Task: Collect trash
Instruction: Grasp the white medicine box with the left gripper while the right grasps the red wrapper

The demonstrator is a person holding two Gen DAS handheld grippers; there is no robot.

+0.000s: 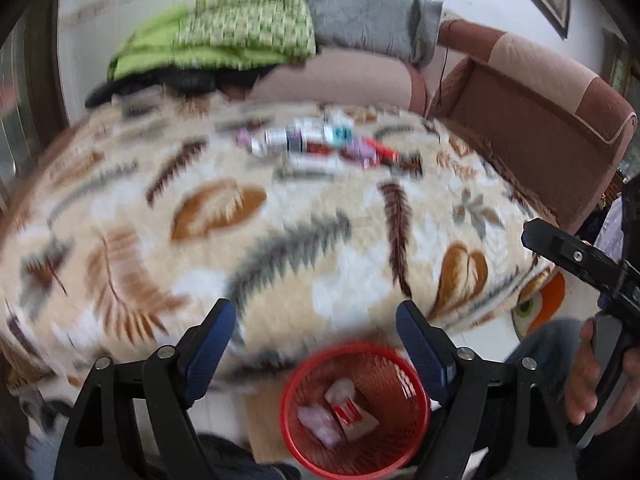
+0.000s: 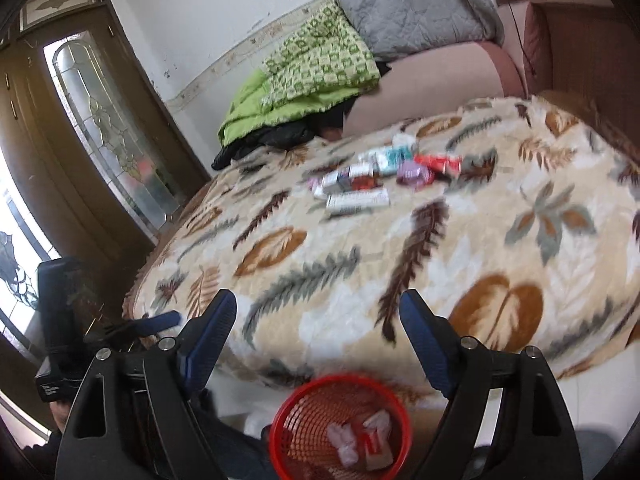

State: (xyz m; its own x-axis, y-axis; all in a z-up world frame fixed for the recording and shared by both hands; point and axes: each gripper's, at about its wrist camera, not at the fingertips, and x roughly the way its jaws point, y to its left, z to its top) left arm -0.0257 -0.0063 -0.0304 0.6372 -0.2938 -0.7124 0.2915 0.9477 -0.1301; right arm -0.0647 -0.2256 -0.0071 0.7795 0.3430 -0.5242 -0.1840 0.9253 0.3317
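Both grippers empty, jaws wide: left gripper [image 1: 316,344], right gripper [image 2: 318,340], both hovering above the red bin [image 2: 340,424] at the bed edge. Bin already holds a few wrappers [image 2: 360,440]. Remaining trash [image 2: 376,176] sits in a cluster mid-blanket [image 2: 400,280], well apart from both grippers. Looks like small cartons, tubes and sachets: likely light, crushable, some slick. Grip boxes across the short sides; soft blanket gives, so press in slightly. Blur hides detail

red basket [image 2: 304,420]: 1 | wrappers in basket [image 2: 362,438]: about 3 | pile of packets on blanket [image 2: 376,176]: 1, count unclear
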